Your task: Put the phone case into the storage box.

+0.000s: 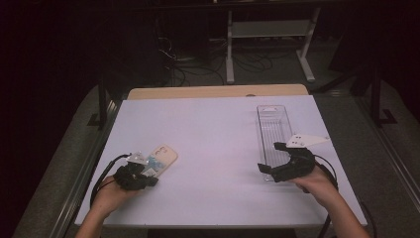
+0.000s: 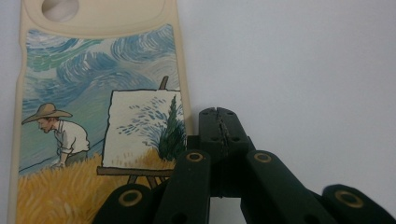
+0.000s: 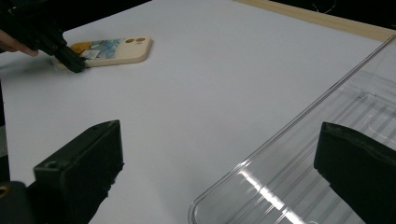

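phone case point(image 1: 161, 158), cream-rimmed with a painted field scene, lies flat on the white surface point(image 1: 218, 144) at lower left of the high view; in the left gripper view it fills the left half of the frame point(image 2: 100, 116), camera hole at upper left. left hand-held gripper point(image 1: 148, 179), clenched with its jaws pressed together and nothing between them, has its tip just beside the case's right edge in its own view point(image 2: 219, 114); touching cannot be told. clear tray point(image 1: 274, 130) lies lengthwise at right of the high view, well apart from the case. right hand-held gripper point(image 1: 270, 157), released with jaws spread wide, straddles the tray's near corner point(image 3: 280, 186) at lower right of its own view.
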Tool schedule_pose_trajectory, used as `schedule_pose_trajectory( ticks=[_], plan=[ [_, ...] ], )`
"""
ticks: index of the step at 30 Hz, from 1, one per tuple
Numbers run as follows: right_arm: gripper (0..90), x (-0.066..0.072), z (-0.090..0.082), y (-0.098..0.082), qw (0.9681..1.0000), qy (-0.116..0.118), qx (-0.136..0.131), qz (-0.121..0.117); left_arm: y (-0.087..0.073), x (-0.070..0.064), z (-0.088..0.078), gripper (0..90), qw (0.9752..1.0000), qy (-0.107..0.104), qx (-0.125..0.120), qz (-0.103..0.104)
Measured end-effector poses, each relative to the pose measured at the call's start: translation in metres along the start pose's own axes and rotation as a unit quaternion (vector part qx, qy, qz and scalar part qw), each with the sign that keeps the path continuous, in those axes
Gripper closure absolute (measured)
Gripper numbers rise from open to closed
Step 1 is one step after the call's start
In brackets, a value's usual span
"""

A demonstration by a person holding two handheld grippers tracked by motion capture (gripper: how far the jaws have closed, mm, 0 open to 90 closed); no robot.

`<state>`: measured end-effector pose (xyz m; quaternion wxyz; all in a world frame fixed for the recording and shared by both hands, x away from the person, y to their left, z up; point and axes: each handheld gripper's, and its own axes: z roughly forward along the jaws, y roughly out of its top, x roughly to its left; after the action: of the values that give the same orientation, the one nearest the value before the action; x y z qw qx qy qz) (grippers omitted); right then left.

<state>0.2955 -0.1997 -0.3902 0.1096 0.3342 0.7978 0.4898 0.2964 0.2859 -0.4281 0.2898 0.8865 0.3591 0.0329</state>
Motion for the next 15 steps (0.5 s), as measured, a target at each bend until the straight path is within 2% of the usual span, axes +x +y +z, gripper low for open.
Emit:
schedule_pose_trajectory(
  ticks=[3, 4, 7, 8, 10, 15],
  plan=[
    [0.9, 0.000, 0.000, 0.000, 1.0000, 0.001, 0.000, 0.001, 0.001, -0.001, -0.001, 89.2, 0.9999, -0.006, -0.011, 0.003],
    [0.9, 0.000, 0.000, 0.000, 1.0000, 0.001, 0.000, 0.001, 0.003, -0.004, -0.003, 87.0, 0.9996, -0.010, -0.022, 0.012],
    [0.9, 0.000, 0.000, 0.000, 1.0000, 0.001, 0.002, -0.001, 0.006, -0.007, -0.005, 83.7, 0.9992, -0.016, -0.032, 0.019],
    [0.9, 0.000, 0.000, 0.000, 1.0000, 0.001, 0.003, 0.000, 0.008, -0.008, -0.006, 82.5, 0.9986, -0.020, -0.036, 0.032],
    [0.9, 0.000, 0.001, 0.000, 1.0000, 0.001, 0.003, 0.001, 0.009, -0.010, -0.007, 80.9, 0.9983, -0.024, -0.041, 0.034],
    [0.9, 0.000, 0.001, 0.000, 1.0000, 0.001, 0.005, 0.000, 0.015, -0.015, -0.012, 67.3, 0.9954, -0.035, -0.079, 0.040]
  ],
)
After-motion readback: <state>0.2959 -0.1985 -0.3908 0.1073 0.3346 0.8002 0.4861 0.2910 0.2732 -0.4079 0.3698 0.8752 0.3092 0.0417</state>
